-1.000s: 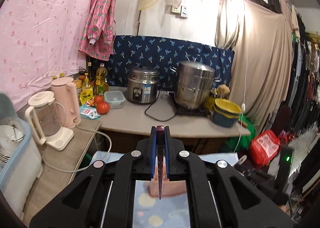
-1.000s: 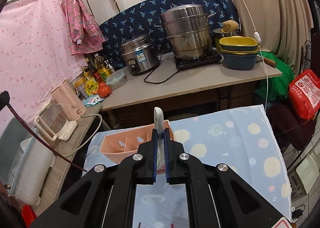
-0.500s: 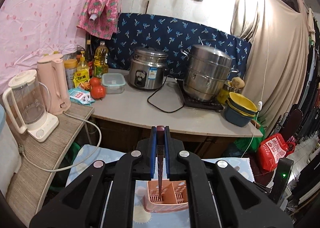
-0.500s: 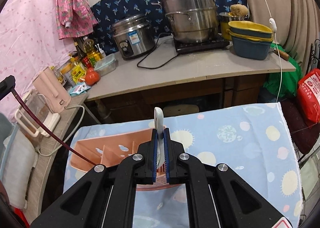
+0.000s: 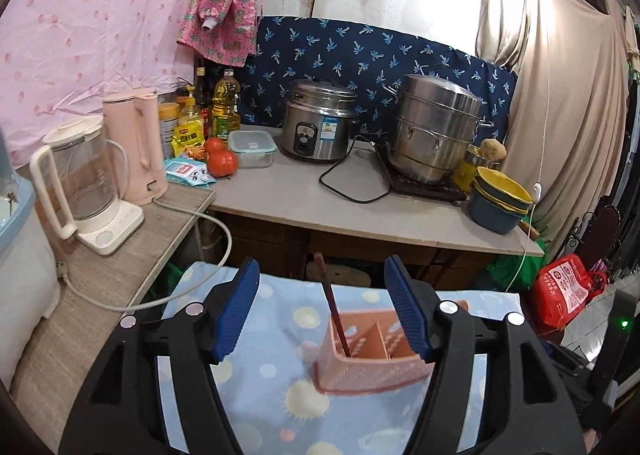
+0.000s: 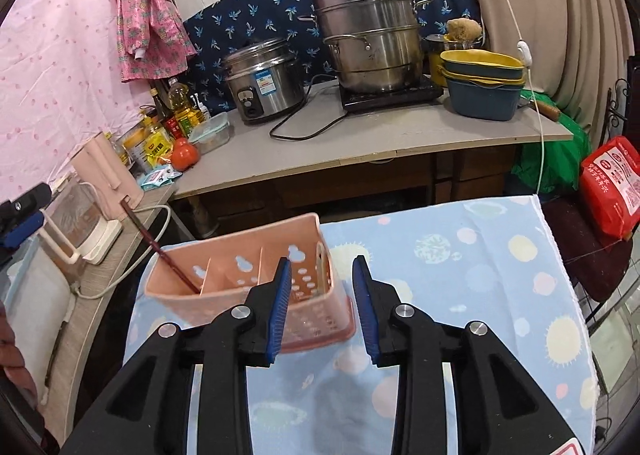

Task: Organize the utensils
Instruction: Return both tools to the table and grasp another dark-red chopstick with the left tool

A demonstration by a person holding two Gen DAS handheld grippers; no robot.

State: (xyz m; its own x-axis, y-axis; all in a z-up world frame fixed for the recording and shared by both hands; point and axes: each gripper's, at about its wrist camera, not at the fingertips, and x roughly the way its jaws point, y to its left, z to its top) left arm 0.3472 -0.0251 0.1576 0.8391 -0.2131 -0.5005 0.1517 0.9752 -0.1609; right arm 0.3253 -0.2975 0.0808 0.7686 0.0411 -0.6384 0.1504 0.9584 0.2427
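Note:
A pink slotted utensil caddy stands on the blue dotted cloth; it also shows in the right wrist view. A dark red chopstick leans in its end compartment, also seen in the right wrist view. My left gripper is open and empty above the caddy. My right gripper is open and empty just over the caddy's right end. The white utensil it held earlier is not visible now.
A grey counter behind holds a rice cooker, a steel steamer pot, stacked bowls, tomatoes and bottles. A side shelf at left carries a glass kettle and pink jug. A red bag sits at right.
Both grippers have opened. The left let go of the dark red chopstick, which now stands in the caddy. The right released the white utensil, which is out of sight.

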